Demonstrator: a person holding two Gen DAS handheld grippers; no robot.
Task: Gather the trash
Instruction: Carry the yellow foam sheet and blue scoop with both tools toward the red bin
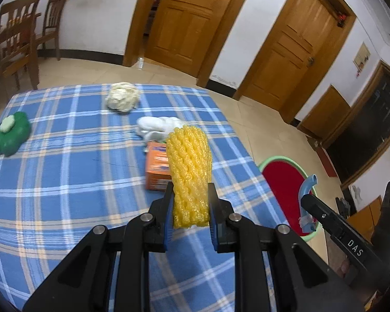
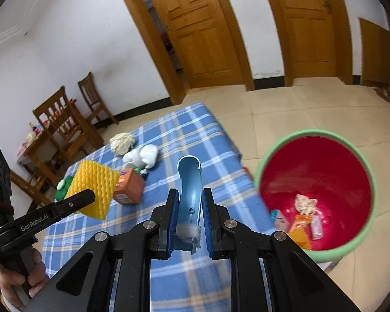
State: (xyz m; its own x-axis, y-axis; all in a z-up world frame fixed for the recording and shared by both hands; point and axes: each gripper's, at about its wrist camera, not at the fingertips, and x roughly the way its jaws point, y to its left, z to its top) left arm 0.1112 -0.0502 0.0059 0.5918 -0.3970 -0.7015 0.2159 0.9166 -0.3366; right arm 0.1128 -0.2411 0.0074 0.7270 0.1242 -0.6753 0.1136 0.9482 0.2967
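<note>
My left gripper [image 1: 190, 191] is shut on a yellow foam fruit net [image 1: 189, 171], held above the checked tablecloth [image 1: 65, 182]; the same net [image 2: 95, 187] shows at the left of the right wrist view. My right gripper [image 2: 190, 197] is shut on a curved blue plastic piece [image 2: 190, 182], which also appears at the right of the left wrist view as the blue piece [image 1: 307, 187]. A red bin with a green rim [image 2: 317, 182] stands on the floor right of the table, with several scraps inside. On the table lie an orange box [image 1: 157, 166], a white crumpled wad [image 1: 158, 127] and a cream paper ball [image 1: 122, 96].
A green flower-shaped object [image 1: 11, 132] with a white centre lies at the table's left side. Wooden chairs [image 1: 20, 33] stand beyond the table by the wall. Two wooden doors [image 1: 184, 18] are behind. A person's hand [image 2: 15, 280] grips the left tool.
</note>
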